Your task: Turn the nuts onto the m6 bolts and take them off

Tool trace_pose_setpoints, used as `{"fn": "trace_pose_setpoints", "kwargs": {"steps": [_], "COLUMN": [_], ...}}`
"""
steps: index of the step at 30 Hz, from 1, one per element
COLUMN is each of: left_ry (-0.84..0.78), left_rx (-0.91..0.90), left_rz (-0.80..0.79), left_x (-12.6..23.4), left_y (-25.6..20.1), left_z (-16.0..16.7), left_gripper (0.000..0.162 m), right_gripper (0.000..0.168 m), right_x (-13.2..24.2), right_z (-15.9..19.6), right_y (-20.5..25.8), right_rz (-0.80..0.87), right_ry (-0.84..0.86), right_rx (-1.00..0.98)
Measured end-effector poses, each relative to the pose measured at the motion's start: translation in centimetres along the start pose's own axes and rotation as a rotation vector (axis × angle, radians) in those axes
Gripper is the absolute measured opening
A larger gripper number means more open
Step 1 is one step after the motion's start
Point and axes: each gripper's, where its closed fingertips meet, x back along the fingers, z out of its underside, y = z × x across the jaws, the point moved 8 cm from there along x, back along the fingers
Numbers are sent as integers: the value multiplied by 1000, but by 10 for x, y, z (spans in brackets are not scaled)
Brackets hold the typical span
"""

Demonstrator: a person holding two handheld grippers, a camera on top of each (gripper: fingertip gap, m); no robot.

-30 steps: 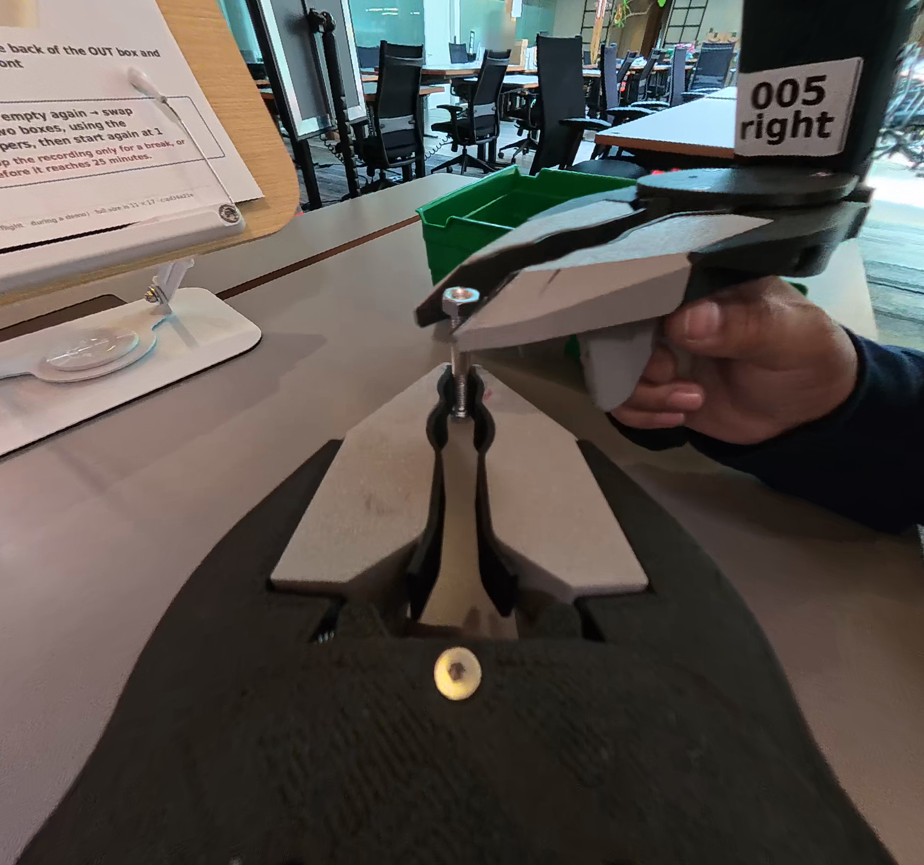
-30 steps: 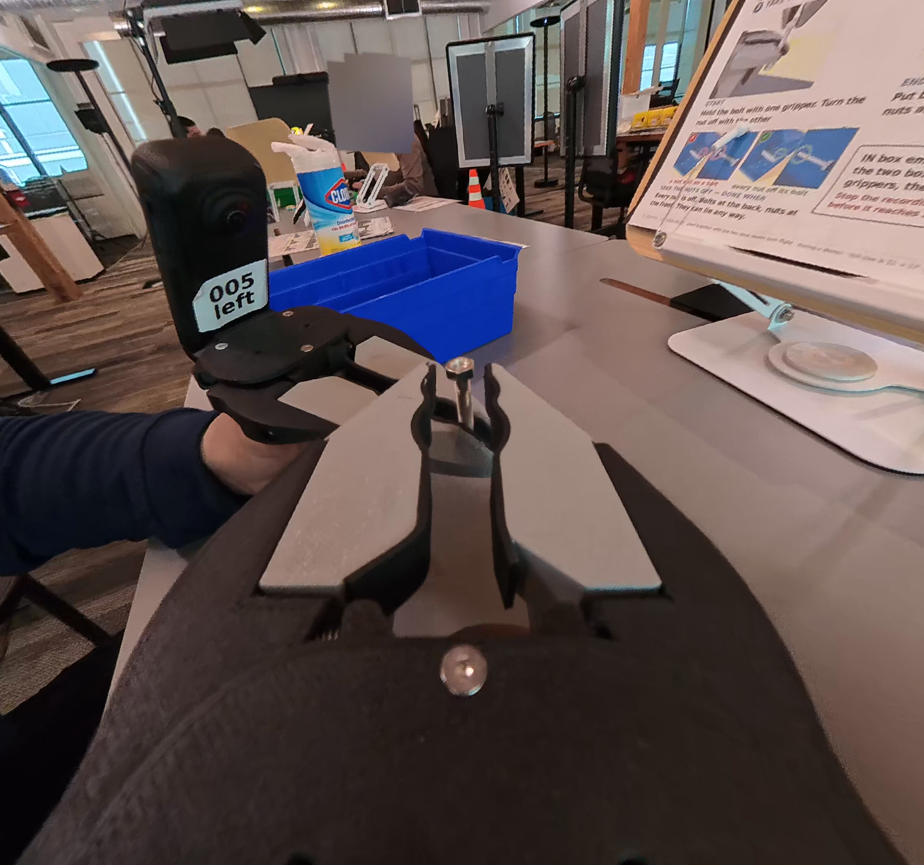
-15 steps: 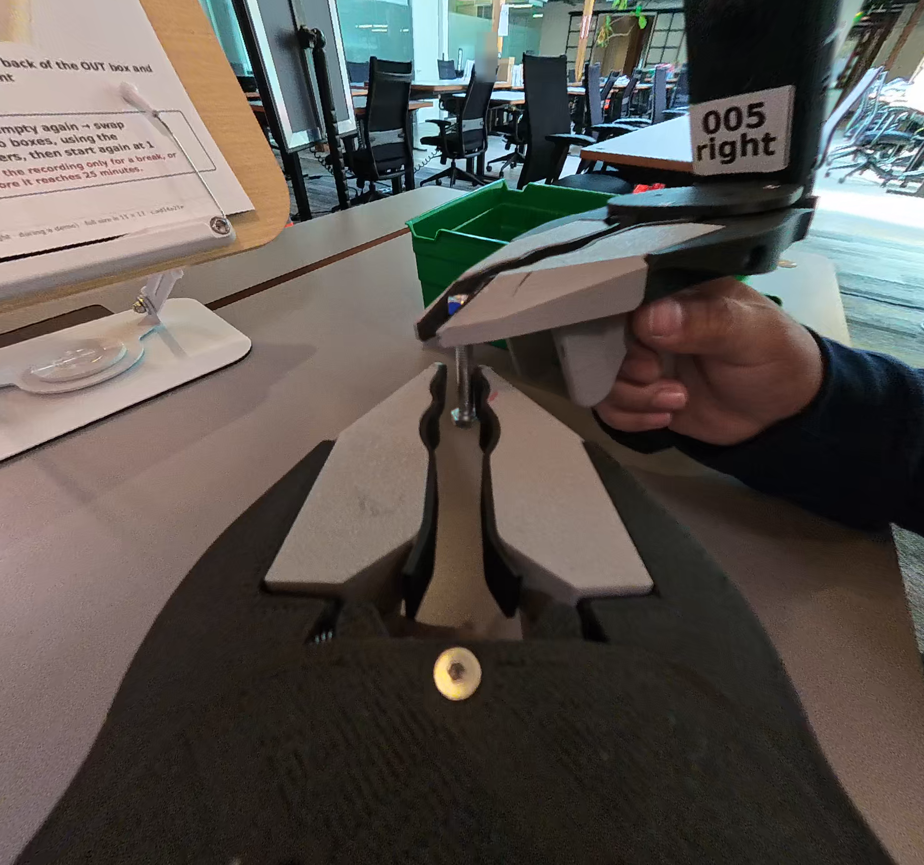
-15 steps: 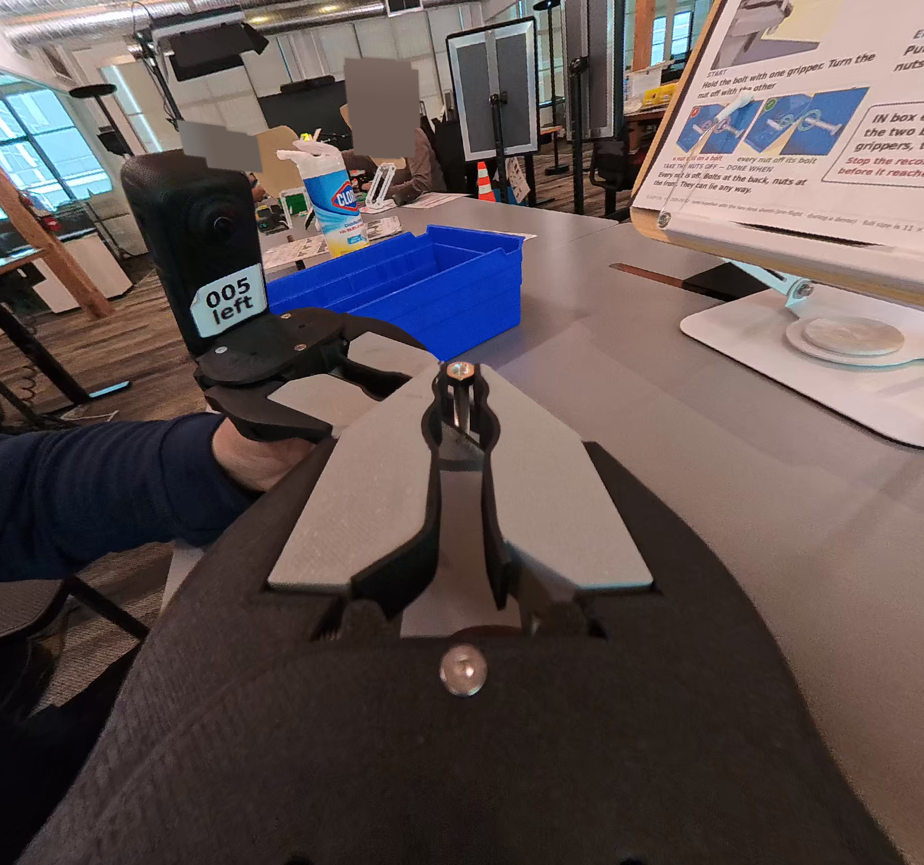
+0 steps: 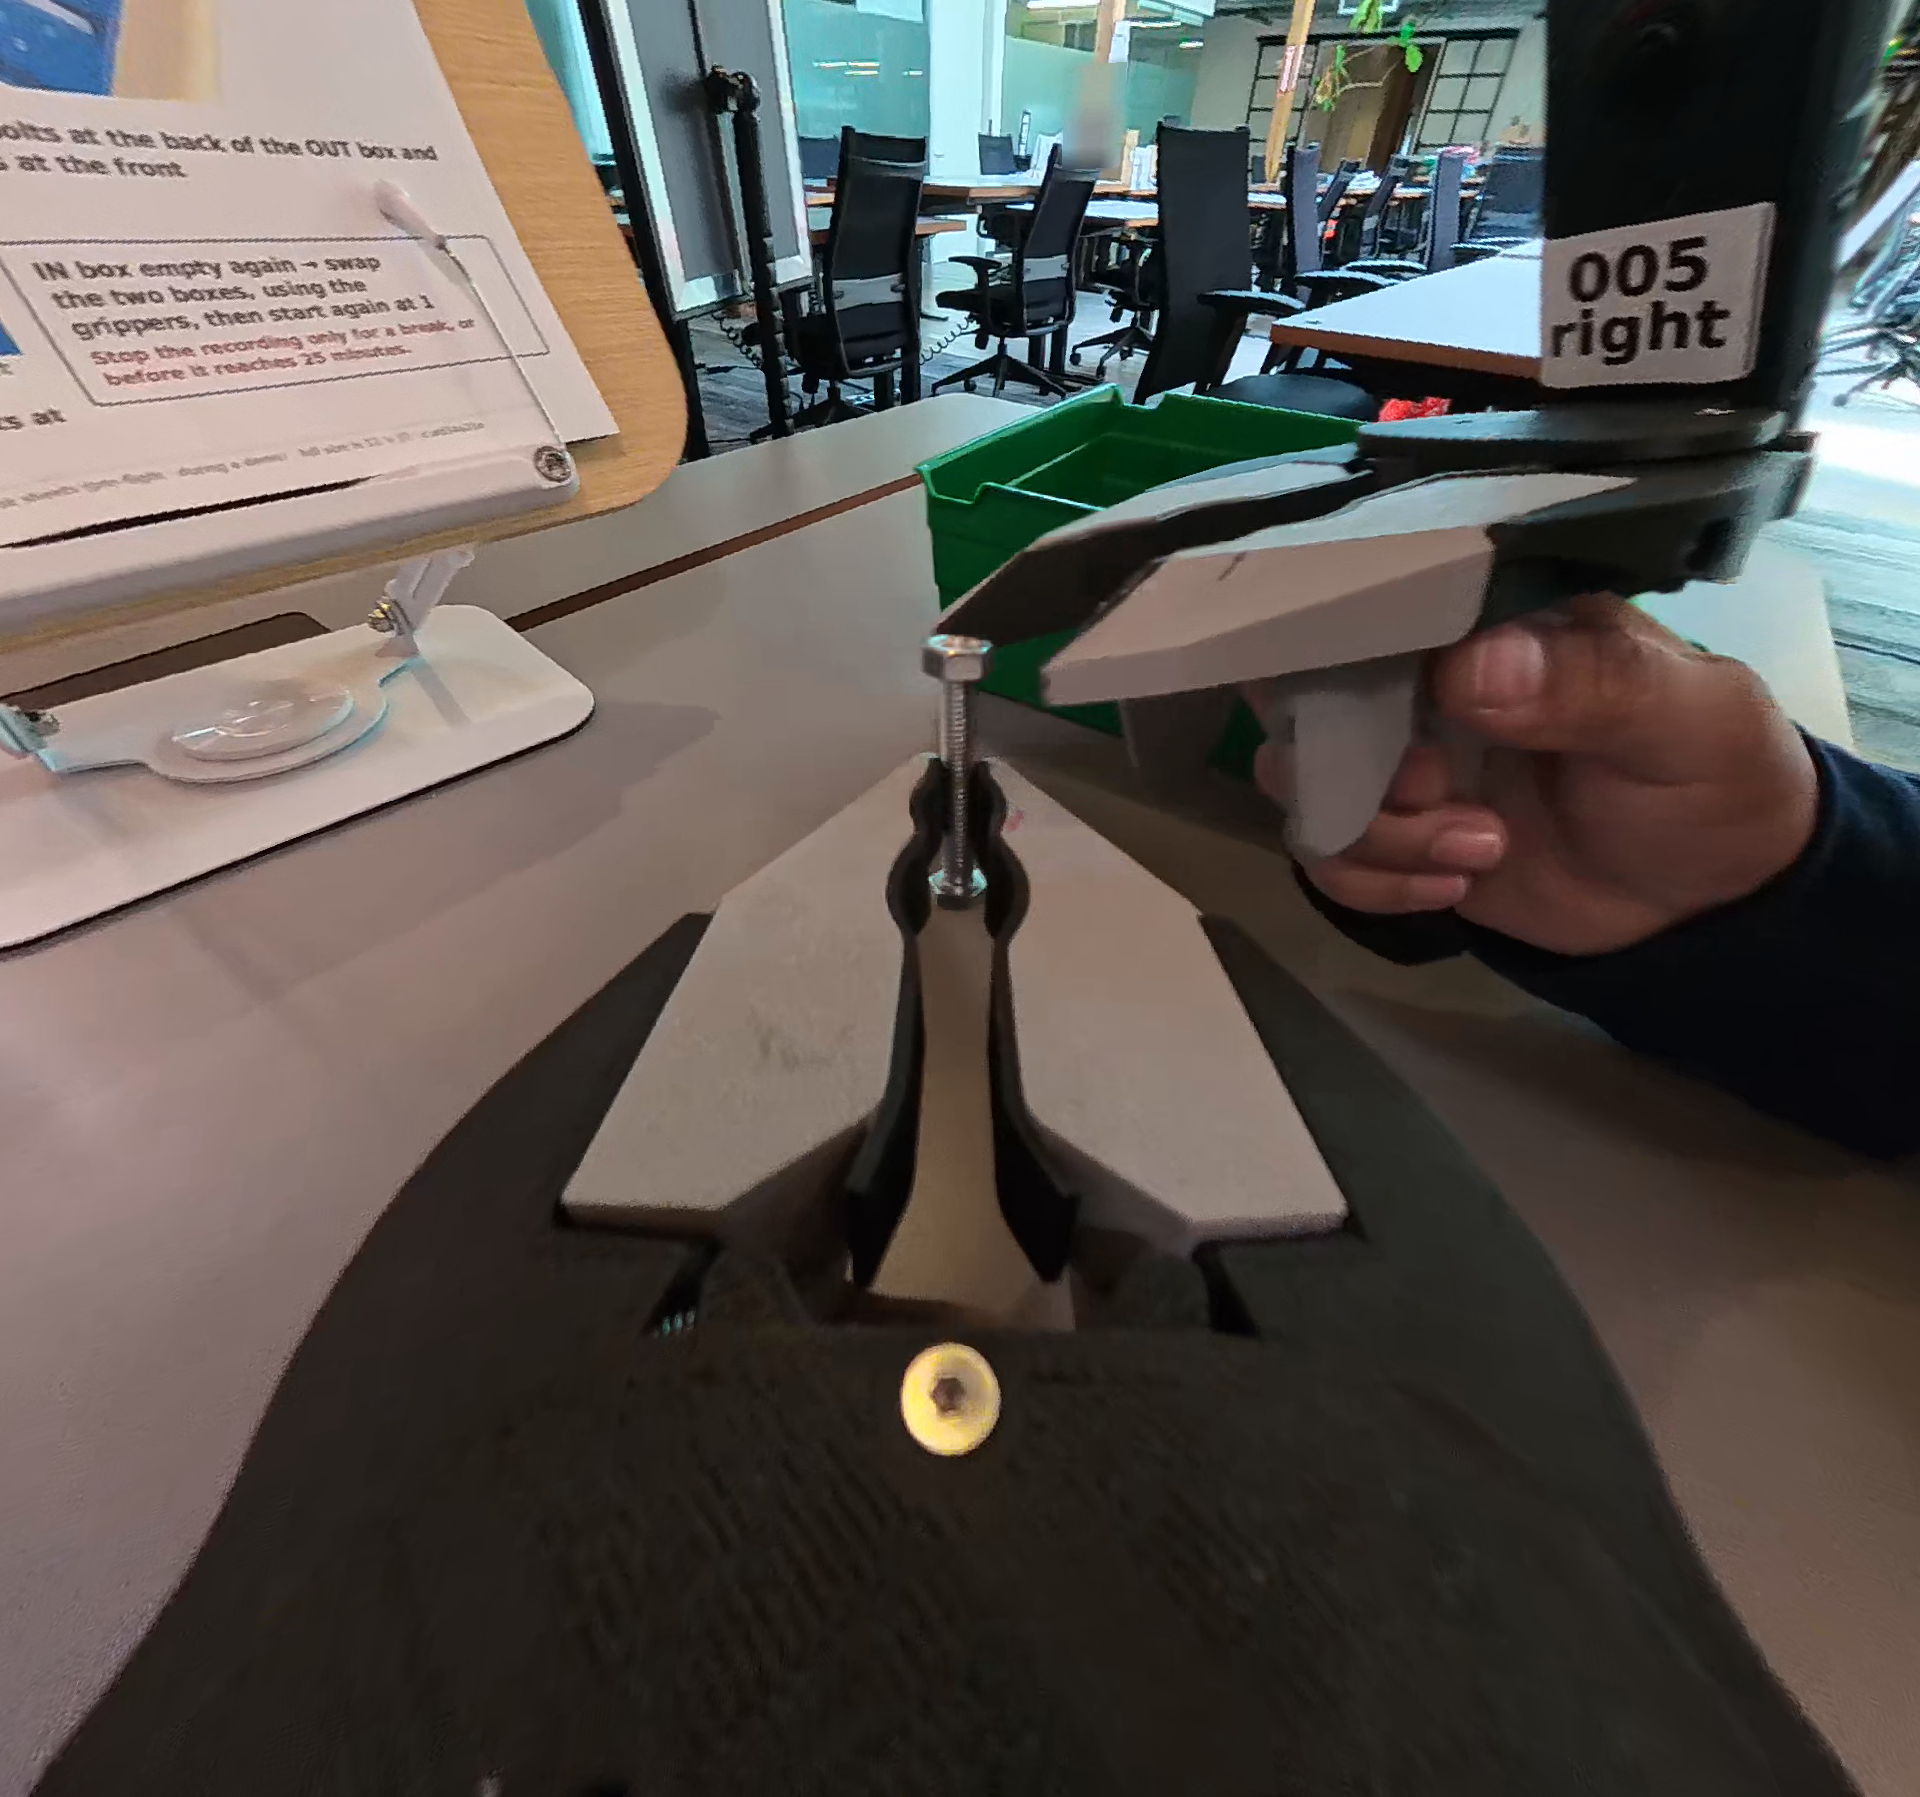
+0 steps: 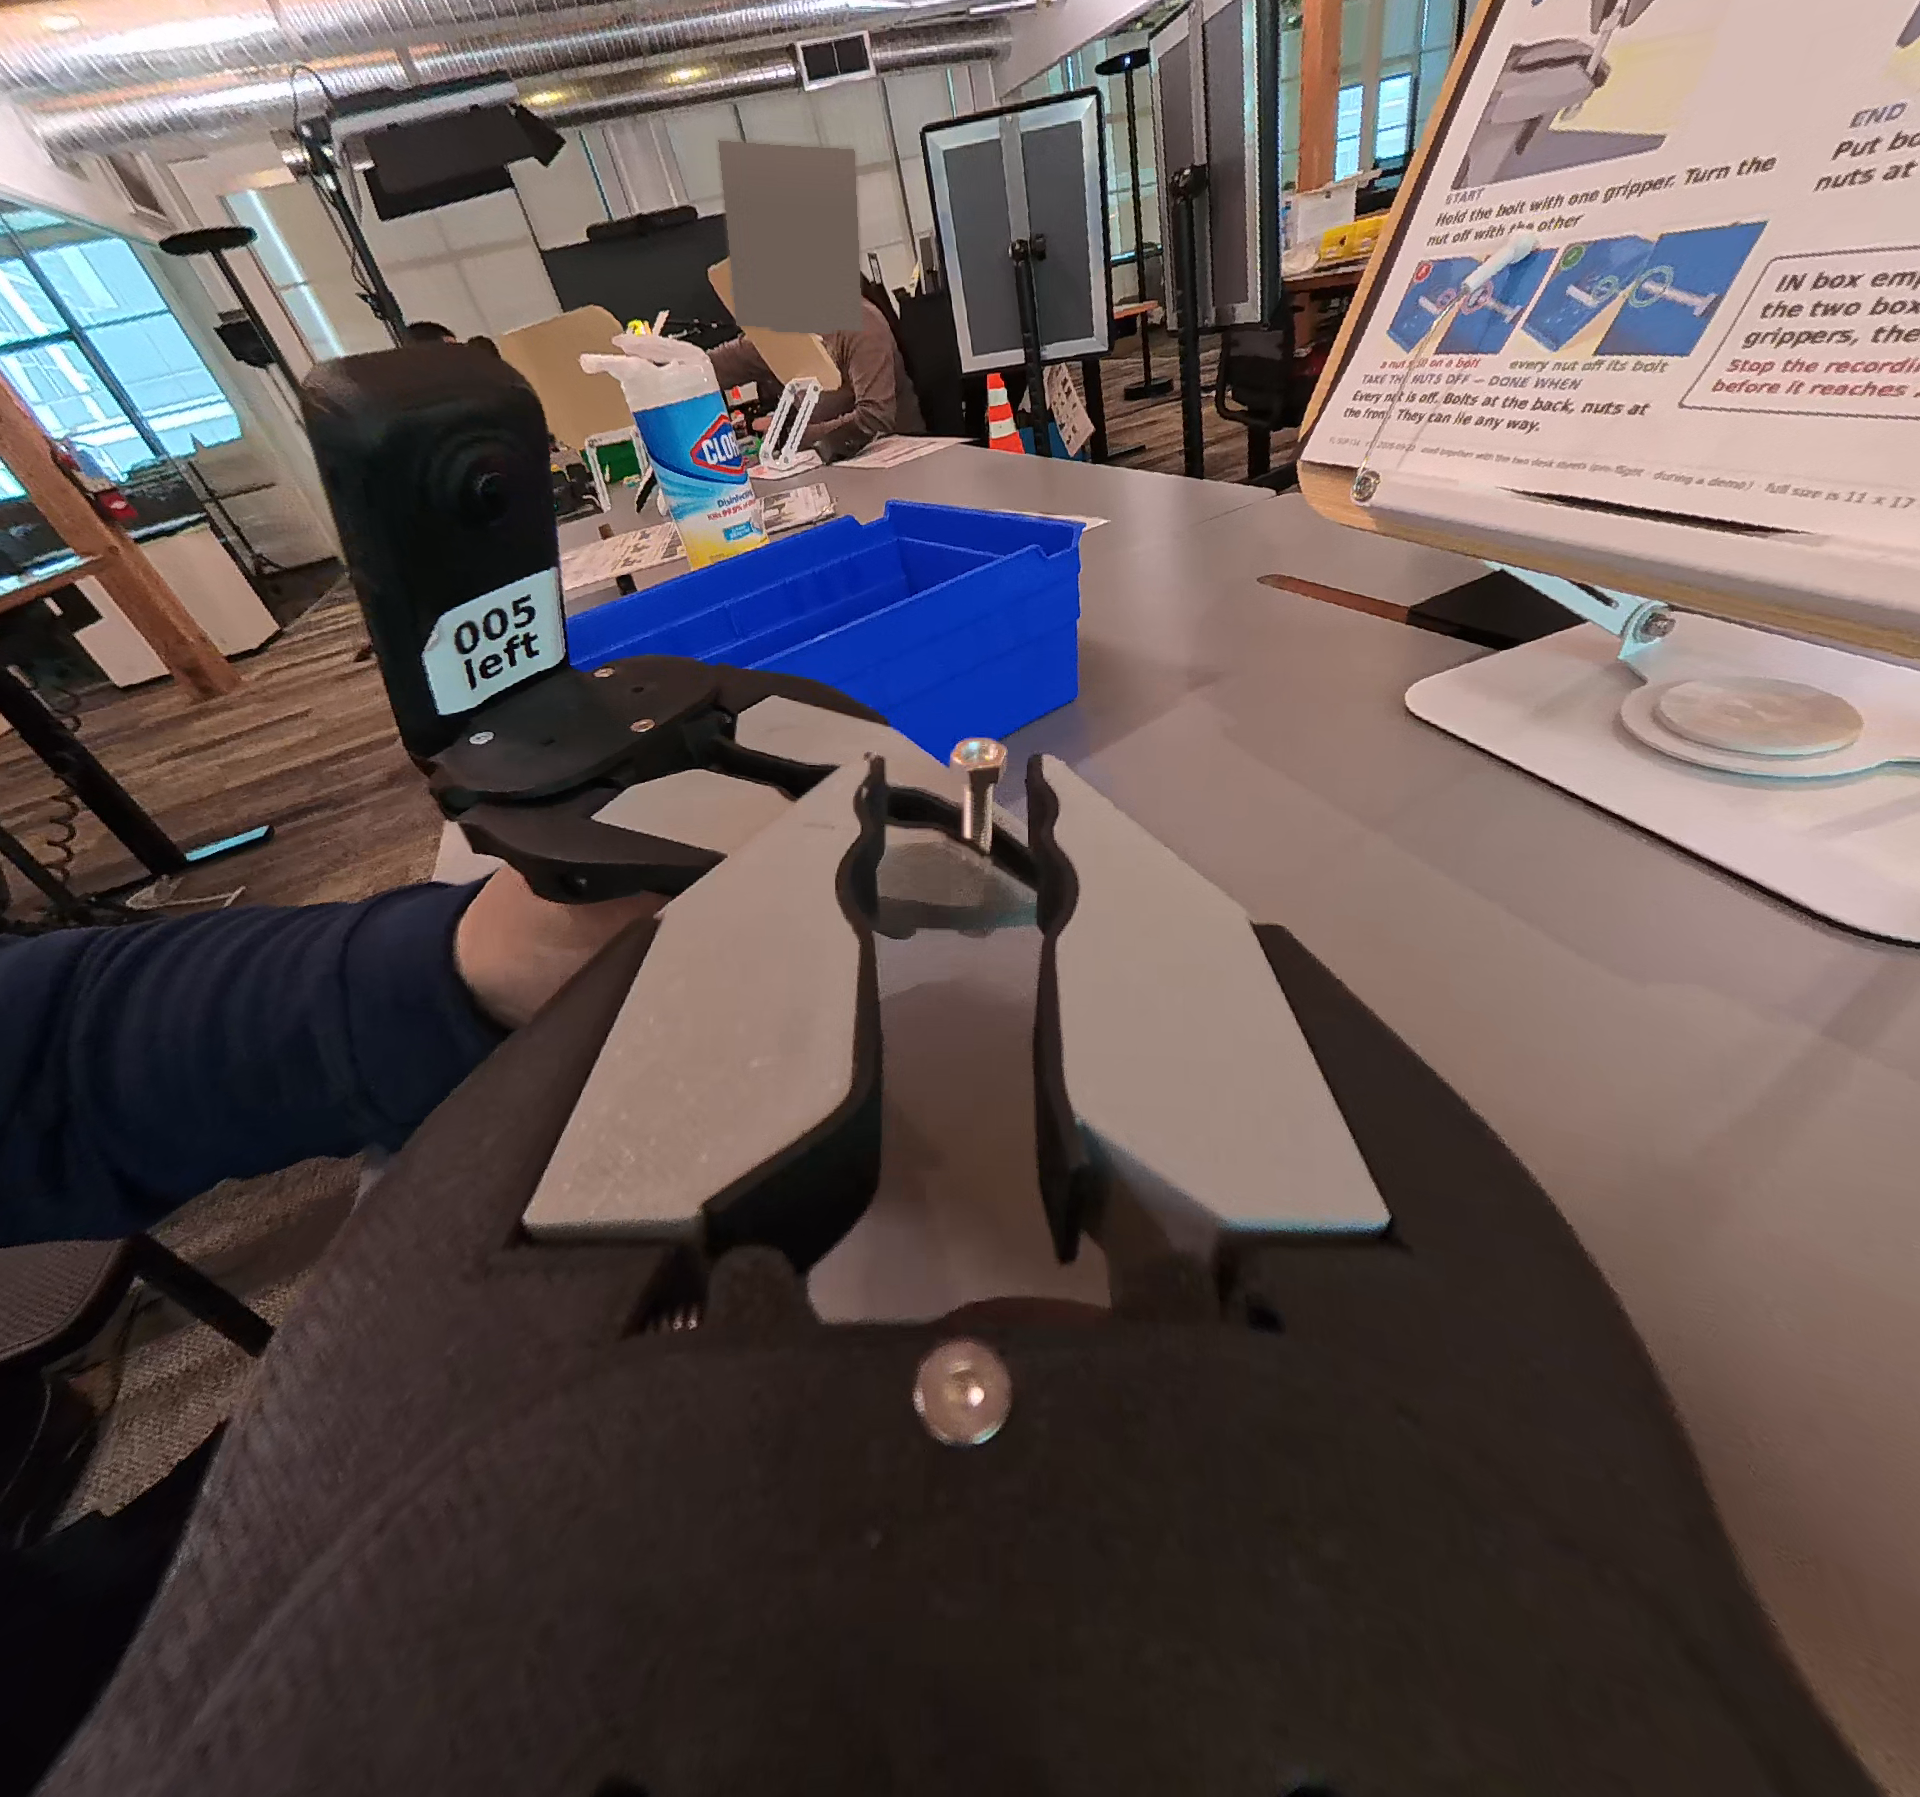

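Grey bench (image 5: 312,1072) in an open office carries a green bin (image 5: 997,542) and a blue bin (image 6: 935,625). Bolt (image 5: 958,760) is held upright, head up, by the left gripper (image 5: 958,843), jaws clamped on the shank just above the nut (image 5: 958,881). Right gripper (image 6: 956,812) is held with jaws apart, 1 on each side of the bolt head. Risk judged: if the closing jaws land off-centre, the bolt may be tilted or pulled from the clamp.

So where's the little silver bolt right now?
In the left wrist view the bolt stands upright mid-picture, pinched between the left gripper fingertips, with the open right gripper beside its head and the green bin behind.
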Motion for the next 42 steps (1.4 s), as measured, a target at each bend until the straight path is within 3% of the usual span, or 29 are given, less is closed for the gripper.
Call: {"fn": "trace_pose_setpoints", "kwargs": {"steps": [14, 19, 22, 38, 42], "left_ry": [-2, -20, -25, -4, 31], "left_rx": [-61, -28, -26, -50, 9], "left_rz": [60, 39, 25, 56, 165], "left_x": [-4, 0, 1, -2, -5], "left_y": [-18, -10, -8, -14, -17], "left_z": [0, -2, -3, 0, 3], "left_gripper": [2, 2, 2, 2, 2], "right_gripper": [12, 27, 28, 8, 8], "right_x": [-8, -5, -3, -3, 0], "right_z": [6, 4, 2, 2, -3], "right_y": [8, 4, 2, 8, 10], "right_rz": [-2, 9, 16, 0, -34], "right_ry": [23, 12, -5, -4, -54], "right_rx": [38, 11, 1, 45, 23]}}
